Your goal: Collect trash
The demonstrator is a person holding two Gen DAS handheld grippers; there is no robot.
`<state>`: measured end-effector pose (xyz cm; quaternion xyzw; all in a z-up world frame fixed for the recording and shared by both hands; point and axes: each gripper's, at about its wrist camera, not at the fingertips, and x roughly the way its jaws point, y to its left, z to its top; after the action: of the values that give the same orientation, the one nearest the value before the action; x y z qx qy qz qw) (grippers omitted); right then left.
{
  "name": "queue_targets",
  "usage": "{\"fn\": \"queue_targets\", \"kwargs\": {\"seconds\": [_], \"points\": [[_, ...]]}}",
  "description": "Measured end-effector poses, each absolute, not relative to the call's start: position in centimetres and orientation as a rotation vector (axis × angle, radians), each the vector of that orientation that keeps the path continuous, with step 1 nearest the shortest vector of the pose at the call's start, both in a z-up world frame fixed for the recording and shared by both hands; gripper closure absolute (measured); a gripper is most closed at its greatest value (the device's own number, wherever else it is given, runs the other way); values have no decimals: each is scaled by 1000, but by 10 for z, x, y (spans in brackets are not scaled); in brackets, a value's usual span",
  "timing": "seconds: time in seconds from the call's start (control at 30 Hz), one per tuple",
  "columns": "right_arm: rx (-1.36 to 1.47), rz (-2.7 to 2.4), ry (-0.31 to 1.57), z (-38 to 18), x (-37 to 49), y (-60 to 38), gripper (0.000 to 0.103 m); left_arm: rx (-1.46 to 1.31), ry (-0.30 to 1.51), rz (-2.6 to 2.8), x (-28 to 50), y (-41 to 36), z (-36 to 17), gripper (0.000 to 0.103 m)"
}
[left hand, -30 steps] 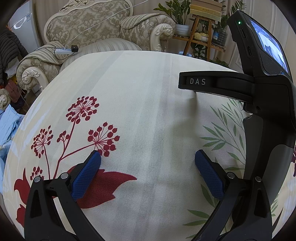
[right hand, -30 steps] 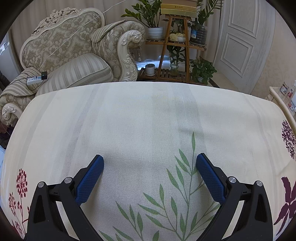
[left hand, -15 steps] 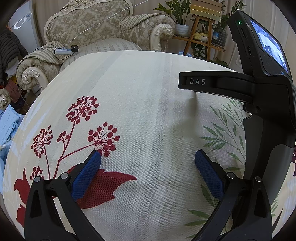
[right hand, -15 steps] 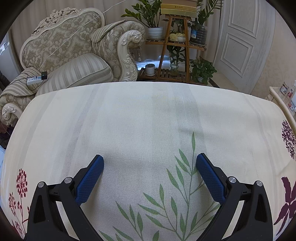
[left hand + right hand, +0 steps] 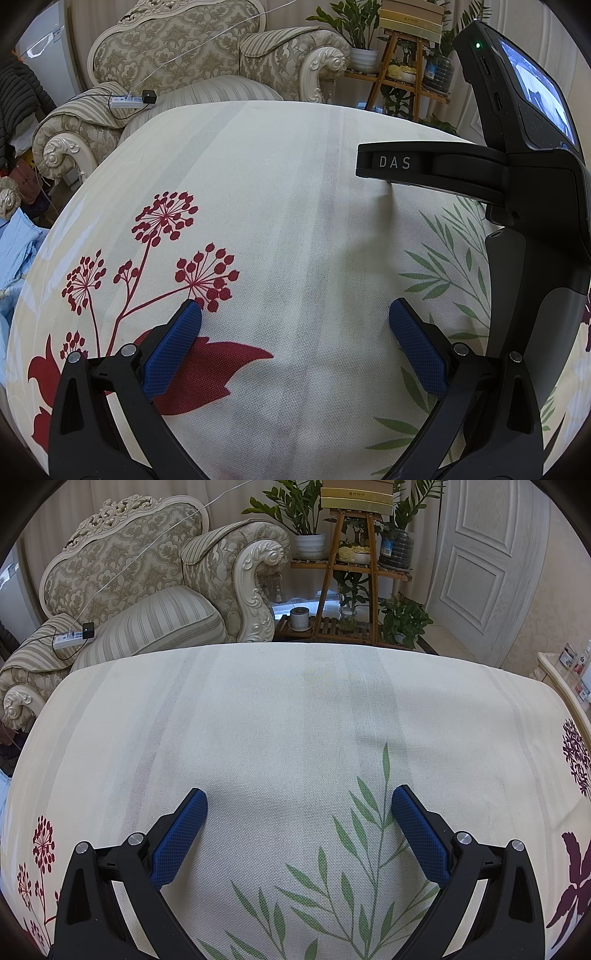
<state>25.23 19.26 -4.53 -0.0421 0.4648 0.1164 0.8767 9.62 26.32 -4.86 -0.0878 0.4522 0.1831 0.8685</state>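
Nothing had moved since the earlier frames: both tools sat exactly where they were a second before. Left to right, the left gripper (image 5: pixel 295 314) hovered over the red flower print of the tablecloth (image 5: pixel 280 177) with its blue pads (image 5: pixel 173 347) spread wide and holding nothing; just beside it the right gripper (image 5: pixel 299 797) rested above the green leaf print, equally wide apart and empty, its body visible in the left view. No trash showed on the cloth or anywhere in either view, so its whereabouts could not be told. This looked like the very start of the task; the next move probably called for turning the cameras to search for litter.
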Motion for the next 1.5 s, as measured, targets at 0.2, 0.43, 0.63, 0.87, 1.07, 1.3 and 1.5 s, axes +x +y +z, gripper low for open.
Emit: {"fn": "queue_targets", "kwargs": {"seconds": [0.2, 0.43, 0.63, 0.87, 1.07, 1.3, 1.5], "points": [[-89, 242, 969, -46, 252, 194, 5, -186, 946, 382, 97, 263, -48, 4], [-88, 243, 970, -46, 252, 193, 5, -186, 947, 382, 97, 263, -49, 4], [-88, 243, 969, -45, 252, 192, 5, -183, 946, 384, 96, 261, -49, 4], [-88, 243, 969, -45, 252, 192, 5, -183, 946, 384, 96, 262, -49, 4], [-88, 243, 969, -46, 253, 194, 5, -183, 946, 384, 96, 261, -49, 4], [-88, 242, 969, -46, 253, 194, 5, -183, 946, 384, 96, 262, -49, 4], [-88, 243, 969, -46, 253, 194, 5, -183, 946, 384, 96, 262, -49, 4]]}}
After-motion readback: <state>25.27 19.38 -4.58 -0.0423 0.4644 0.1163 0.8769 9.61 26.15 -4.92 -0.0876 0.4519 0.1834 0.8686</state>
